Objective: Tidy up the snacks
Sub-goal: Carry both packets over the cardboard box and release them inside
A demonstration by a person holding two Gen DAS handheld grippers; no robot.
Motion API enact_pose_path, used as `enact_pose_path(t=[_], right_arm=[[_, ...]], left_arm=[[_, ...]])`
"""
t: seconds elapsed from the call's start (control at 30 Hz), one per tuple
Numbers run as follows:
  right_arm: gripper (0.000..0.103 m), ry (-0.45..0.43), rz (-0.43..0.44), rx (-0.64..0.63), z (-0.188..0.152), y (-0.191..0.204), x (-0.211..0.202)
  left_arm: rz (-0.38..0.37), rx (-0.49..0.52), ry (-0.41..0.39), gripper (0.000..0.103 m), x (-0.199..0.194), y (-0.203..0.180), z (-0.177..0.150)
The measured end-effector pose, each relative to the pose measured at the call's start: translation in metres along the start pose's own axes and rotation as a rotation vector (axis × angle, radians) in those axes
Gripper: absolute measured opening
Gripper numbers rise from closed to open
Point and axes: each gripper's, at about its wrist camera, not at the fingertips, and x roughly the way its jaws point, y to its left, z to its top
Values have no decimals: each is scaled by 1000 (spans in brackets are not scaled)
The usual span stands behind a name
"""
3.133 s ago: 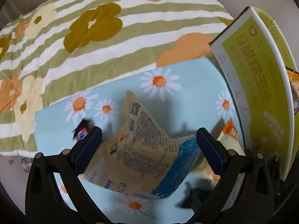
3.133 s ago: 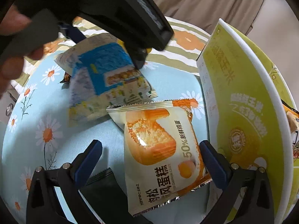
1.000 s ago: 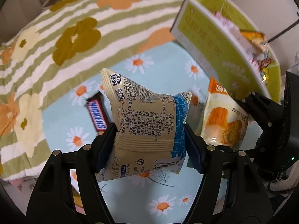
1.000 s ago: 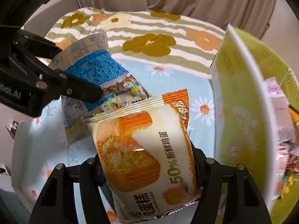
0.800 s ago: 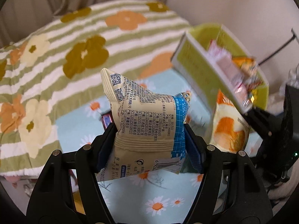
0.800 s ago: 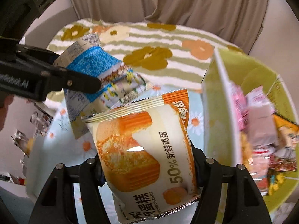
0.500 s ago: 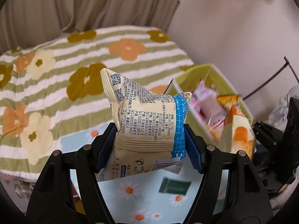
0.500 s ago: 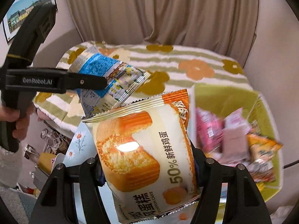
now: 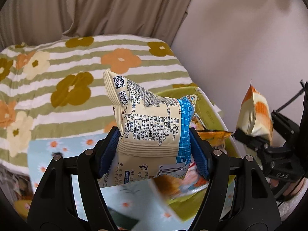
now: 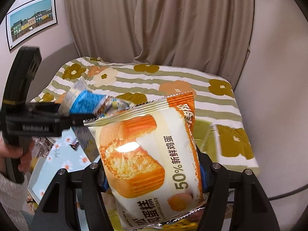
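My left gripper [image 9: 154, 152] is shut on a beige and blue snack bag [image 9: 152, 123] and holds it high above the green snack box [image 9: 215, 113]. My right gripper [image 10: 152, 175] is shut on an orange and white chiffon cake packet [image 10: 146, 154], also raised, over the green box [image 10: 204, 132]. The cake packet [image 9: 254, 113] and right gripper show at the right of the left wrist view. The left gripper with the blue bag [image 10: 86, 104] shows at the left of the right wrist view. Several snack packets lie in the box.
A light blue daisy-print table [image 9: 63, 146] lies below with a small dark snack bar [image 10: 74, 144] and a dark green packet [image 9: 123, 221] on it. A striped floral bedspread [image 9: 77, 73] lies behind, with curtains [image 10: 173, 19] and a wall beyond.
Both grippers closed on their packets, lifted them off the table and rose well above it, toward the green box. The table and box now look smaller and farther below.
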Motion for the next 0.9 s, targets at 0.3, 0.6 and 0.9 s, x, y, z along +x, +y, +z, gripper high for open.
enact_pose_path(t=[0.3,0.6,0.9], right_arm=[[62,86,66,69,-7,-72,34],[62,143,106,125,-7,-93,61],[66,189,107,169,-5,-95,94]], left_arm=[[60,-66,82,71,71,-47,-17],[134,-70,158,103,105,-43,-24],[125,-82,163,103,87,-37,-43]])
